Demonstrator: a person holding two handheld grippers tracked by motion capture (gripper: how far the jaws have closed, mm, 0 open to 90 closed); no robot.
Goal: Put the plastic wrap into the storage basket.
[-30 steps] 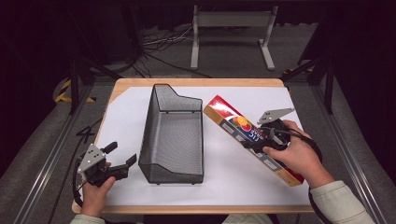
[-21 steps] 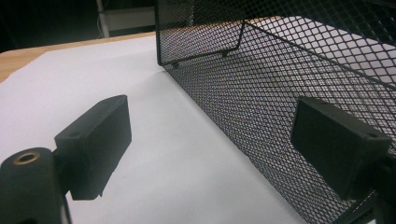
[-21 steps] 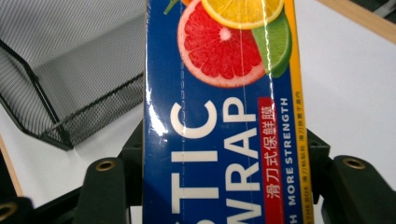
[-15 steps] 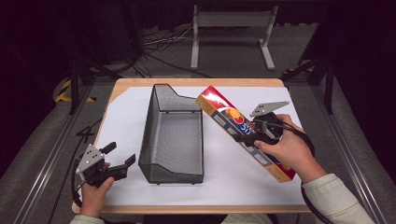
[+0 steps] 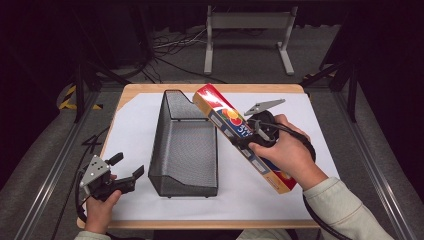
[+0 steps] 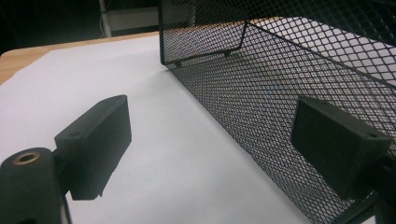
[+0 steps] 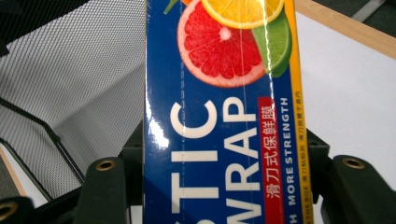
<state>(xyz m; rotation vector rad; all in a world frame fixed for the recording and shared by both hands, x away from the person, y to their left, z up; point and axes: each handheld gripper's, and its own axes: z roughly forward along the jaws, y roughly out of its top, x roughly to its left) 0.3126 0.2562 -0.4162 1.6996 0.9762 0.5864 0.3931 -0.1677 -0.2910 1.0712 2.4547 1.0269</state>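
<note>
High view: right gripper (image 5: 243, 141) pinching plastic wrap box (image 5: 227, 120) beside mesh basket (image 5: 184, 145); left gripper (image 5: 127, 169) spread, w/ nothing between.

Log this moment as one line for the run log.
right gripper: shut on plastic wrap box, raised beside mesh basket | left gripper: open, holds nothing, beside basket

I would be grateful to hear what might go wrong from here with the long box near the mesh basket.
The right gripper clamps the long blue-and-red plastic wrap box near its middle, so the long ends may pivot or slip. Its raised red end hangs over the black wire-mesh basket rim and could catch there. The open left gripper isn't steadying the basket, which might shift.
</note>
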